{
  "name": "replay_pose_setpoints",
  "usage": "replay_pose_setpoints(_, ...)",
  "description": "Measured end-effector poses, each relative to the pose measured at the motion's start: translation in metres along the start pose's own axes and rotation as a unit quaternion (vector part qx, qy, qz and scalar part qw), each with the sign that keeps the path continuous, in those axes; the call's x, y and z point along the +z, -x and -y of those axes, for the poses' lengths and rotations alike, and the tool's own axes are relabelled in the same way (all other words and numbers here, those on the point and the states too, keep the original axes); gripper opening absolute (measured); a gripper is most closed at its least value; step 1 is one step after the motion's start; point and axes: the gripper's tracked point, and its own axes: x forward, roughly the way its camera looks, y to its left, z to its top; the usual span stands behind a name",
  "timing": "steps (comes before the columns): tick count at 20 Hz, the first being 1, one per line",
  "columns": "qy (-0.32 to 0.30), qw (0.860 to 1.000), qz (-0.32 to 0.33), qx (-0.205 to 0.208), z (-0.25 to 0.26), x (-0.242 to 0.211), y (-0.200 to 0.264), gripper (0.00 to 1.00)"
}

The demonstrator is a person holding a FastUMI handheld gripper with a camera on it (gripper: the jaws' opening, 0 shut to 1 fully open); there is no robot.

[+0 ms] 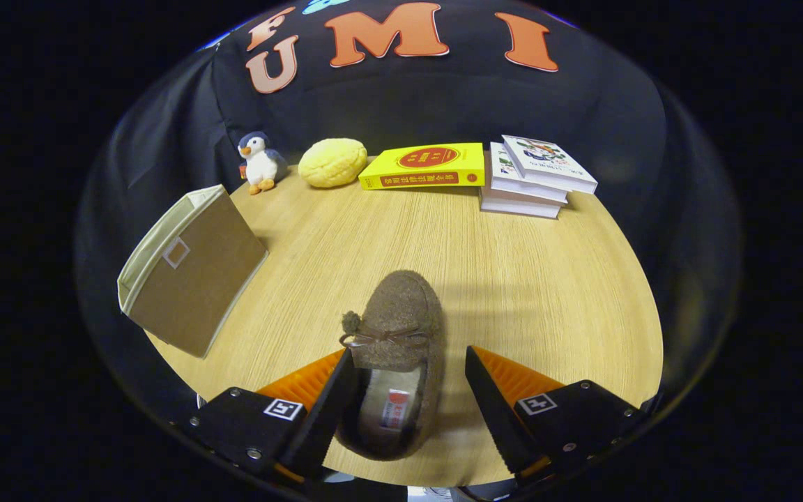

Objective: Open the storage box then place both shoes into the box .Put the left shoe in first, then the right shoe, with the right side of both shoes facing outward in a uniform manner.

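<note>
Brown fuzzy slipper (398,348), toe forward, on worktop (548,279) between spread fingers of hand-held gripper (408,390); fabric storage box (189,272) left, apart.

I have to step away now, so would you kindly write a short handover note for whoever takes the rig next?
Gripper: open, fingers on either side of the brown shoe's heel end. The left finger is at the shoe's edge; a gap shows at the right finger, so there is no grip yet.
Shoe: flat on the wooden table, toe pointing away, bow on top. Which foot it fits cannot be told.
Storage box: beyond the fingers to the left, standing tilted, with its opening turned away.
Done: no shoe is in the box.
Left: close on this shoe, load the left shoe first and then the right, right sides outward.
</note>
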Motion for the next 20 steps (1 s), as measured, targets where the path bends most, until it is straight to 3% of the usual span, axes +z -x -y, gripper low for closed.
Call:
replay_pose_setpoints(6,0.004,0.999,-0.030,0.025,0.005,-0.023,-0.027,0.88)
replay_pose_setpoints(9,0.005,0.999,-0.032,0.042,0.002,-0.028,-0.031,0.79)
replay_pose_setpoints(14,0.000,1.000,-0.018,0.025,0.011,-0.025,-0.042,0.65)
replay_pose_setpoints(16,0.004,1.000,-0.018,-0.012,0.026,-0.021,-0.052,0.55)
replay_pose_setpoints(17,-0.006,1.000,-0.017,-0.004,0.022,-0.019,-0.056,0.44)
replay_pose_setpoints(20,-0.015,1.000,-0.005,-0.023,0.025,-0.009,-0.061,0.26)
